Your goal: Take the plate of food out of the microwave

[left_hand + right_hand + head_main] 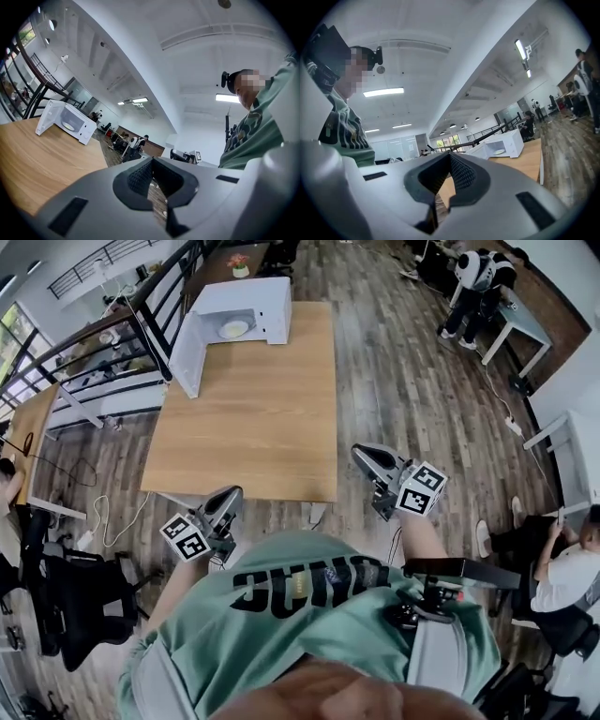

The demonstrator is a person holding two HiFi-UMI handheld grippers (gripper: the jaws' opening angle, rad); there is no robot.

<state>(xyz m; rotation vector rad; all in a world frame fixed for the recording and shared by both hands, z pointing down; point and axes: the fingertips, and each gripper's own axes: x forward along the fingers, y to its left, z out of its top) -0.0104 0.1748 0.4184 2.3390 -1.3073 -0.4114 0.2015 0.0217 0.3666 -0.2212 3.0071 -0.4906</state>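
Well apart from the open microwave (246,307) holding the plate (233,329), left gripper (231,493) and right gripper (361,455) hover closed, empty.

What lies on the plate (233,329) too small to tell (deep inside the microwave (251,292)), seated person (572,579) cut off at right edge.

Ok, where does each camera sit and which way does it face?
Head view: on the person's head, looking steeply down at the table and open microwave; shirt, left gripper and right gripper show.
Left gripper view: on the left gripper, looking along its shut jaws; shirt at right.
Right gripper view: on the right gripper, looking along its shut jaws; shirt at left.
Shared: all three see the microwave holding the plate.
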